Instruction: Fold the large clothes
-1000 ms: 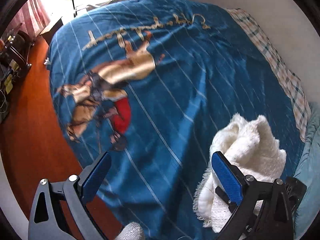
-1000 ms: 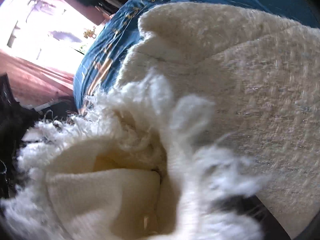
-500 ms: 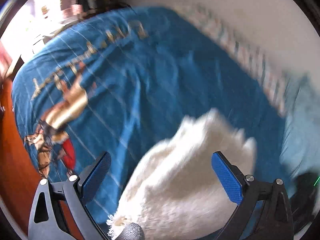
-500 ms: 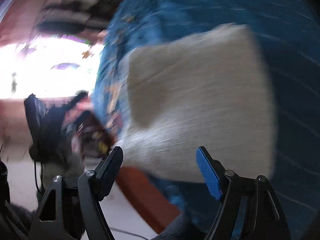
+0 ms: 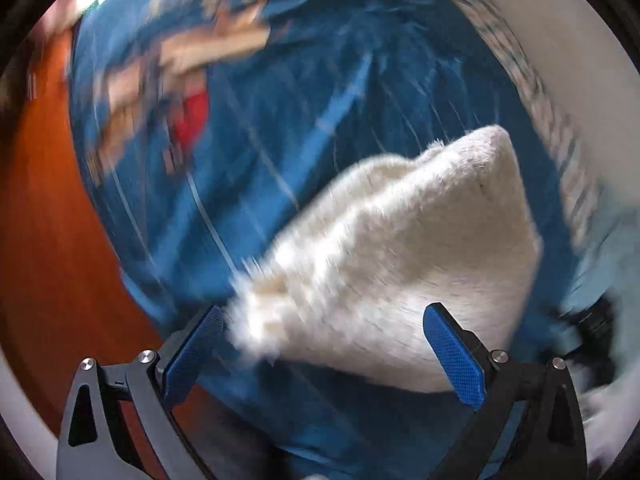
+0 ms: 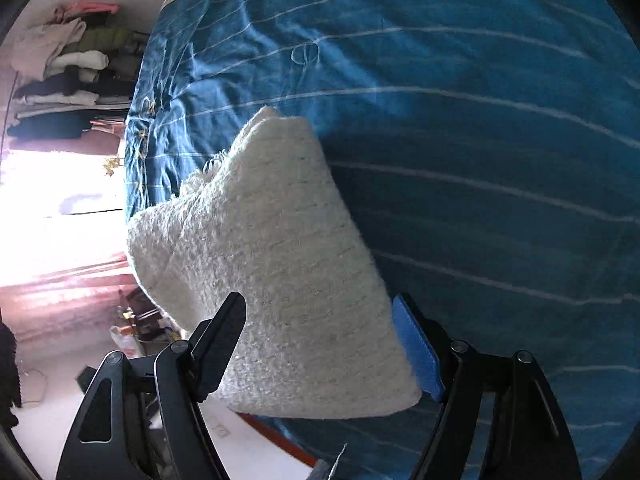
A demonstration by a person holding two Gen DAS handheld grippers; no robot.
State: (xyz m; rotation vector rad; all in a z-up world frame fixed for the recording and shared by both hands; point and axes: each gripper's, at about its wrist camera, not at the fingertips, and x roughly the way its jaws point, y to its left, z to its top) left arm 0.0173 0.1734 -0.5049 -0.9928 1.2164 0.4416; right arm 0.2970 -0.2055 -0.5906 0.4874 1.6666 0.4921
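Note:
A cream knitted garment (image 5: 400,256), folded into a thick bundle, lies on the blue bedspread (image 5: 320,100). It also shows in the right wrist view (image 6: 272,264), near the bed's edge. My left gripper (image 5: 324,356) is open and empty, its blue pads on either side of the bundle's near end, a little above it. My right gripper (image 6: 324,348) is open, its jaws on either side of the bundle's near corner without pinching it. The left wrist view is blurred by motion.
The bedspread (image 6: 480,160) has white stripes and a horse-and-rider print (image 5: 180,64). Orange-brown floor (image 5: 44,240) lies left of the bed. A white wall (image 5: 560,40) and plaid sheet edge (image 5: 552,120) border the far side. Stacked clothes (image 6: 68,60) sit beyond the bed.
My right gripper let go of the cream garment and drew back, so the bundle now lies free on the bed. My left gripper swung over toward the bundle.

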